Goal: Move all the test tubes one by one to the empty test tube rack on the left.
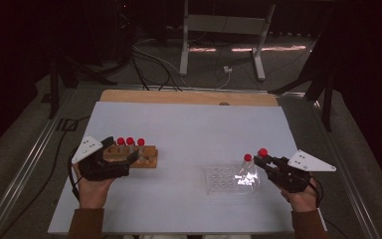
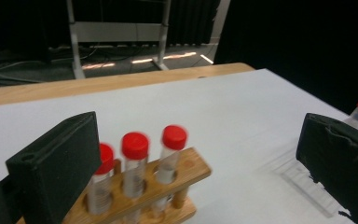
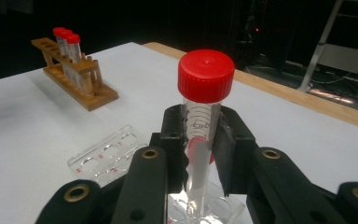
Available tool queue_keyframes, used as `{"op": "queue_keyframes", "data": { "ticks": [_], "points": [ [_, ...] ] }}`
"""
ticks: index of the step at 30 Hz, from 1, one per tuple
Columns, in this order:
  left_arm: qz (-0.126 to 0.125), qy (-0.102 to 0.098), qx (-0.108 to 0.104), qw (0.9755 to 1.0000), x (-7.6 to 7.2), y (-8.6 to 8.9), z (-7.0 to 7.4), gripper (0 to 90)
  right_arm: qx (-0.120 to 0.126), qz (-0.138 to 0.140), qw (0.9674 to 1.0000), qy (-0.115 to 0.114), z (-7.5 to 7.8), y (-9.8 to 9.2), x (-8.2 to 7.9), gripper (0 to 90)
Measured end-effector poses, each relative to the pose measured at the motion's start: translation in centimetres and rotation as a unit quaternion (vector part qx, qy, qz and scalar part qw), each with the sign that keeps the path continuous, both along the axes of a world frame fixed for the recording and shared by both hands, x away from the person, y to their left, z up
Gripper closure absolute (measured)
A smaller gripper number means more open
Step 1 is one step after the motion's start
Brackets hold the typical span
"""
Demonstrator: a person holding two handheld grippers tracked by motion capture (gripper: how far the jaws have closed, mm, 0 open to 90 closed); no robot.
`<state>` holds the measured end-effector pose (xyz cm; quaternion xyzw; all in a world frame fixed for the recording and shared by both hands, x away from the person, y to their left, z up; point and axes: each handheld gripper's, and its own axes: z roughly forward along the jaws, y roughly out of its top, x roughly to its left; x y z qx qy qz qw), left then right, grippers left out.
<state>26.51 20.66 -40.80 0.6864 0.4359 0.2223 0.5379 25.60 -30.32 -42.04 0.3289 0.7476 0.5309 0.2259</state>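
Observation:
A wooden rack [image 1: 148, 159] at the table's left holds three red-capped tubes [image 1: 130, 142]. My left gripper [image 1: 120, 151] stands open around the rack's near end, and its jaws stay well apart from the wood. In the left gripper view the rack [image 2: 186, 173] and its tubes [image 2: 135, 154] sit between the wide jaws, nearer the left one. My right gripper [image 1: 267, 160] is shut on a red-capped tube [image 3: 206, 77], held upright over a clear plastic rack [image 1: 221, 181]. A second tube [image 1: 247, 159] stands in that clear rack.
The white board [image 1: 189, 124] ends in a wooden strip [image 1: 189, 97] at the back. Behind the table, a metal frame [image 1: 224, 30] and cables [image 1: 154, 62] lie on the dark floor. Open board lies between the two racks.

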Motion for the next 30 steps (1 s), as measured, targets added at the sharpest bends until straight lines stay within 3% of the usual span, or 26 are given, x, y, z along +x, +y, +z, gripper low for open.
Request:
{"op": "queue_keyframes", "data": {
  "ticks": [5, 13, 25, 30],
  "points": [
    [-0.013, -0.006, 0.007, 0.9999, -0.3, -1.2, 1.2, 0.7, 0.004, 0.008, 1.0, 0.003, 0.0, 0.4, 0.0, 74.2],
    [-0.058, -0.005, 0.017, 0.9982, -0.1, -4.4, 2.1, 0.7, 0.001, 0.024, 0.9997, 0.007, 0.0, 1.7, 0.0, 74.2],
    [-0.13, -0.001, 0.04, 0.9907, 0.8, -10.4, 2.4, 0.8, -0.006, 0.049, 0.9985, 0.024, 0.0, 4.0, -0.1, 74.1],
    [-0.149, 0.005, 0.028, 0.9884, 1.0, -12.1, 2.1, 1.1, -0.006, 0.056, 0.998, 0.03, -0.2, 4.9, -0.2, 74.1]
  ]
}}
